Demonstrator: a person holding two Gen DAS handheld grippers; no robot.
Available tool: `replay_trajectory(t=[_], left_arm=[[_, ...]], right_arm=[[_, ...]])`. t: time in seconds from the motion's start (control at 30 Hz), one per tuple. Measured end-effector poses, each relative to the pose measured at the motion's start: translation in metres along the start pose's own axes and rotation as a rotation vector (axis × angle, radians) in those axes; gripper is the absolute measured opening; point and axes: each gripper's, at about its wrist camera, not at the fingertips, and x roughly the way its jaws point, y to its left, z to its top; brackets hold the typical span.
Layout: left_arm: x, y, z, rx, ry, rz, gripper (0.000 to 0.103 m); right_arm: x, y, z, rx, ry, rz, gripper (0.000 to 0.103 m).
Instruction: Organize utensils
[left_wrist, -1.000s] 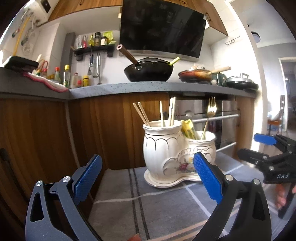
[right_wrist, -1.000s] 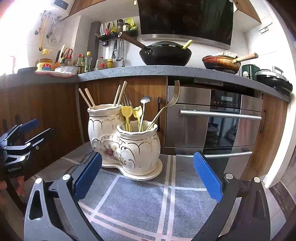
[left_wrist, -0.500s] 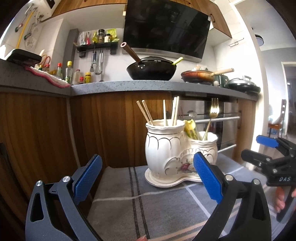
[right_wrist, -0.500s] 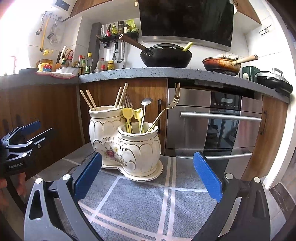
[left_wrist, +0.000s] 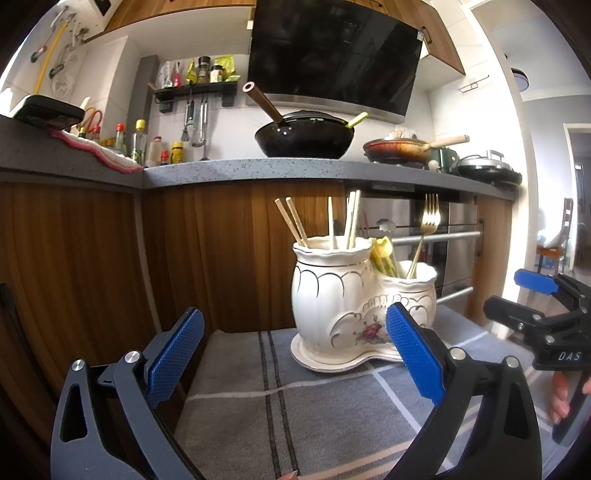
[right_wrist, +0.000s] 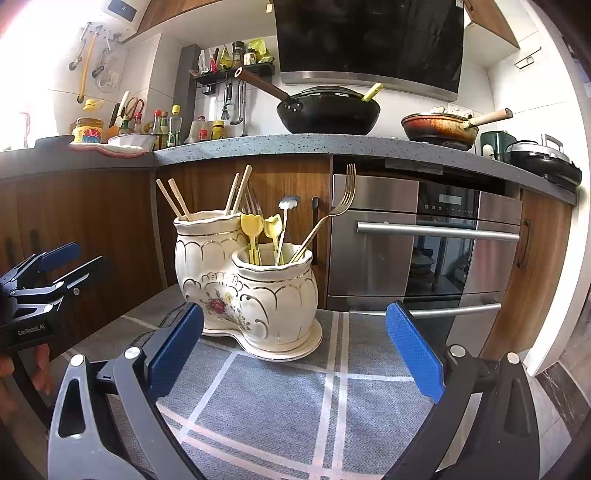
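Holder: glazed ceramic, glossy cream w/ gold trim & painted flowers. Chopsticks: pale wood, matt. Fork: gold-tone metal, shiny. Two small yellow picks, mid-frame: look like plastic, smooth. Cloth on the surface: grey woven fabric, herringbone texture, pale stripes, matt. Pads on the jaws: blue, fine cross-hatch, rubbery look; arms dark matt plastic w/ bright metal pins. Oven, right of frame: brushed steel, dark glossy glass. Cabinets, left of frame: wood grain, satin. Counter: speckled grey stone. Wok: black, slightly glossy.
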Motion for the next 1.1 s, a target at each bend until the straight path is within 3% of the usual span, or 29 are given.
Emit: replay_trajectory(t=[1.1], left_arm=[[0.0006,-0.0002,-0.0003,-0.001,0.004,0.002,0.098]], right_arm=[[0.0006,-0.0019,-0.0015,0.006,0.01,-0.008,0.097]])
